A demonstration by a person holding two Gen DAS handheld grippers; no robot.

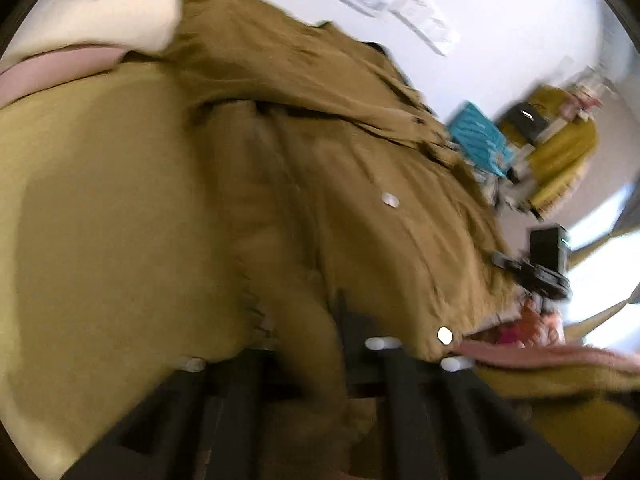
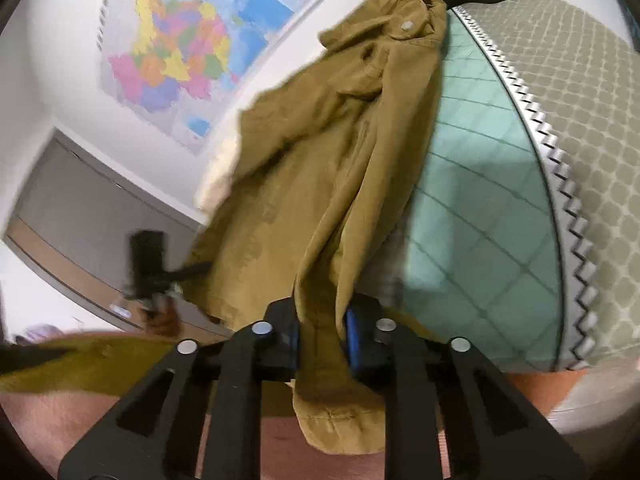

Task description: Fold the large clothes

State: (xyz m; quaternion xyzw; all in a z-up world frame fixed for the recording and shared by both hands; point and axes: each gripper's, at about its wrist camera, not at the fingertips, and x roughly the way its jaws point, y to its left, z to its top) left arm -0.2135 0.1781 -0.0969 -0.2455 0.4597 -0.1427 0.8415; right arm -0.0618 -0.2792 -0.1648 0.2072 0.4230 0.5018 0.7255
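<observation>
A large tan button-up shirt (image 1: 360,168) is lifted and stretched between both grippers above a bed. In the left wrist view my left gripper (image 1: 316,344) is shut on a bunched fold of the shirt near its buttoned hem; white buttons (image 1: 390,200) show on the front. In the right wrist view my right gripper (image 2: 322,332) is shut on a gathered edge of the same shirt (image 2: 332,184), which hangs from it toward the collar at the top. The other gripper shows small in each view: the right gripper at right (image 1: 548,264), the left gripper at left (image 2: 148,264).
An olive bedspread (image 1: 100,208) lies under the shirt. A white pillow (image 1: 104,12) sits at the far left. A quilted teal and grey blanket (image 2: 500,200) lies at the right. A wall map (image 2: 188,40) hangs behind. Cluttered furniture with a yellow cover (image 1: 560,148) stands nearby.
</observation>
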